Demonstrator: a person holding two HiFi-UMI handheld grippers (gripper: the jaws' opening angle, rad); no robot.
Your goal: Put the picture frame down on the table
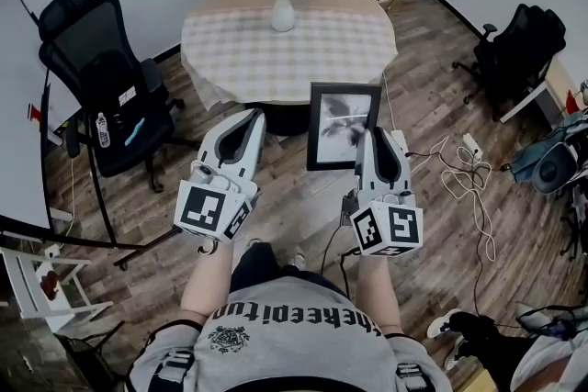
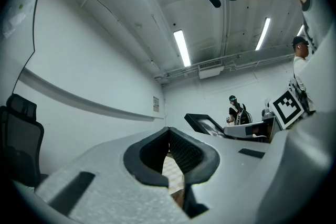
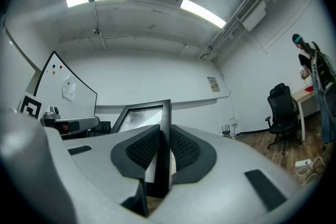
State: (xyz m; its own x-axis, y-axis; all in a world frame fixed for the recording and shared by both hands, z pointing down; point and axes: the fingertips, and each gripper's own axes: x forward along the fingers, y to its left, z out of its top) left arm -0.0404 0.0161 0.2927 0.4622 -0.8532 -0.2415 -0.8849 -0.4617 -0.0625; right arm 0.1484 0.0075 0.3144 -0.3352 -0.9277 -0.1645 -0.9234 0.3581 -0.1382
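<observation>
The picture frame (image 1: 342,126) is black with a grey leaf print. It is held upright in the air over the wooden floor, just short of the round table (image 1: 340,50). My right gripper (image 1: 375,139) is shut on the frame's lower right edge; in the right gripper view the frame (image 3: 142,113) stands edge-on between the pads (image 3: 181,147). To the left, my left gripper (image 1: 254,117) is shut with nothing in it, its tips (image 2: 169,132) touching. The frame (image 2: 202,123) also shows to the right in the left gripper view.
A white vase of flowers (image 1: 283,12) stands on the table's checked cloth near the far side. Black office chairs stand at left (image 1: 101,78) and right (image 1: 519,50). Cables (image 1: 464,174) lie on the floor at right. A white stool (image 1: 41,285) is at lower left.
</observation>
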